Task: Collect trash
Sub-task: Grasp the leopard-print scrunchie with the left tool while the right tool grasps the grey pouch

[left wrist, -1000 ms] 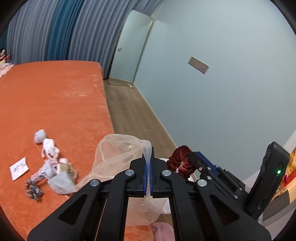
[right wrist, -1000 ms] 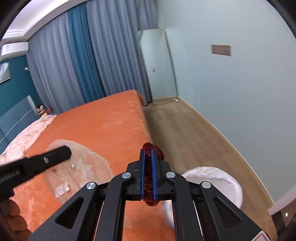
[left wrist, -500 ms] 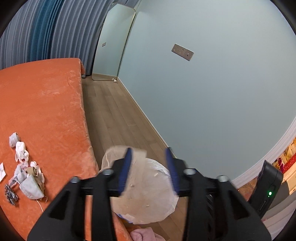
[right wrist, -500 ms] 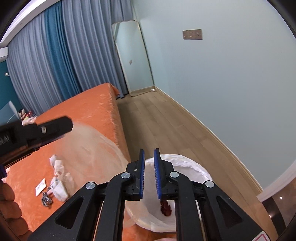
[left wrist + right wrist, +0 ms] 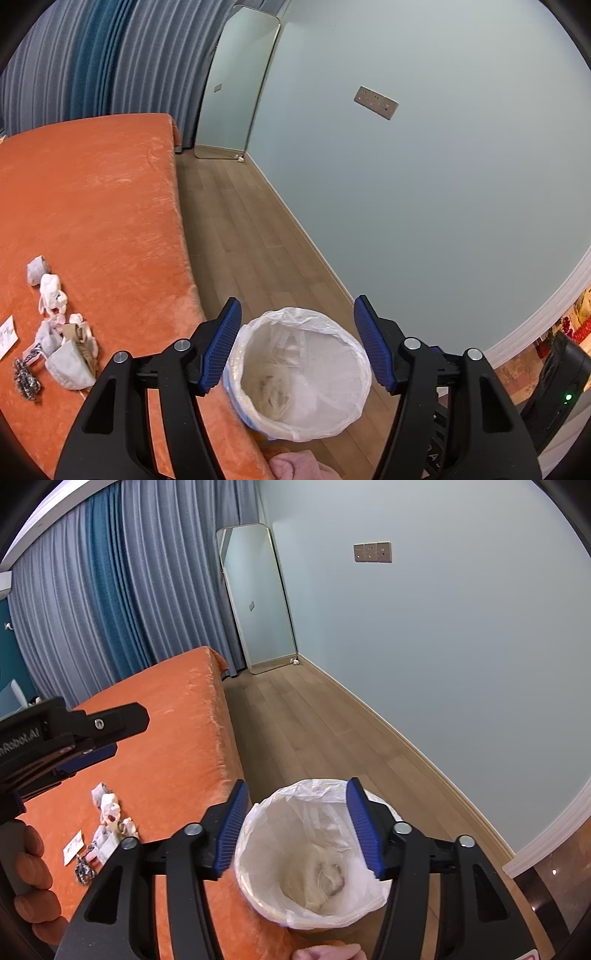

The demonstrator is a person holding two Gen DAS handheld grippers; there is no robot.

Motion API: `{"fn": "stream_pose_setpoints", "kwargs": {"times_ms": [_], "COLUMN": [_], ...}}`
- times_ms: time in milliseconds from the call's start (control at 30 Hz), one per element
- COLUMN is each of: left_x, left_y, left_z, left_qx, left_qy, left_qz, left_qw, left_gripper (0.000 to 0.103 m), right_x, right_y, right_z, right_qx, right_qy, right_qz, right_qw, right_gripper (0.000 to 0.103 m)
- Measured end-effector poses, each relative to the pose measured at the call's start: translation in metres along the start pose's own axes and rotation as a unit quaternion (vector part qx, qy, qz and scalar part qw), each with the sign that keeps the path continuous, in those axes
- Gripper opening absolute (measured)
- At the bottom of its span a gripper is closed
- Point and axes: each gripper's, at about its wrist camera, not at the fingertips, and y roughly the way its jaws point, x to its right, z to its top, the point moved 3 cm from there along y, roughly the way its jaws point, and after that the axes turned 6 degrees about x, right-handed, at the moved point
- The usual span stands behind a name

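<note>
A round bin with a white plastic liner (image 5: 343,398) stands on the floor against the orange bed's edge. My left gripper (image 5: 297,332) hovers above it; its jaws are opening and nothing is between the blue pads. Beige netting (image 5: 269,395) lies at the bottom of the bin. In the right wrist view my right gripper (image 5: 295,812) also hangs over the bin (image 5: 266,849), its jaws opening and empty. The netting (image 5: 317,882) covers a dark bit below. A pile of crumpled tissues and scraps (image 5: 59,343) lies on the bed (image 5: 92,203).
The scrap pile (image 5: 103,830) sits left of the bin, with my left gripper (image 5: 129,734) and a person's hand (image 5: 29,878) above it. A mirror (image 5: 236,85) leans at the far wall. Wood floor (image 5: 240,229) runs between bed and wall.
Both grippers swung from over the bed to above the bin and opened. The left let go of the beige netting, the right let go of the dark red scrunchie; both dropped into the bin.
</note>
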Motion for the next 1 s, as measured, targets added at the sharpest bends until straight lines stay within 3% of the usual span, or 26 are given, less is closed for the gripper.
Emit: {"fn": "stream_pose_setpoints", "kwargs": {"times_ms": [467, 667, 1000], "left_x": [-0.095, -0.154, -0.233], "left_y": [-0.056, -0.085, -0.115], "left_z": [-0.024, -0.04, -0.069], "left_qx": [0.007, 0.008, -0.003], "left_qy": [-0.041, -0.061, -0.088], "left_qz": [0.1, 0.165, 0.235], "left_qw": [0.9941, 0.9843, 0.9681], "left_gripper": [0.067, 0.075, 0.075], "right_x": [-0.088, -0.137, -0.205], "right_y": [-0.009, -0.01, 0.0], "right_z": [-0.029, -0.051, -0.089], "right_qx": [-0.023, -0.039, -0.061], "right_qy": [-0.056, -0.084, -0.132], "right_qz": [0.053, 0.085, 0.111], "right_qw": [0.997, 0.992, 0.983], "right_gripper": [0.068, 0.069, 0.075]}}
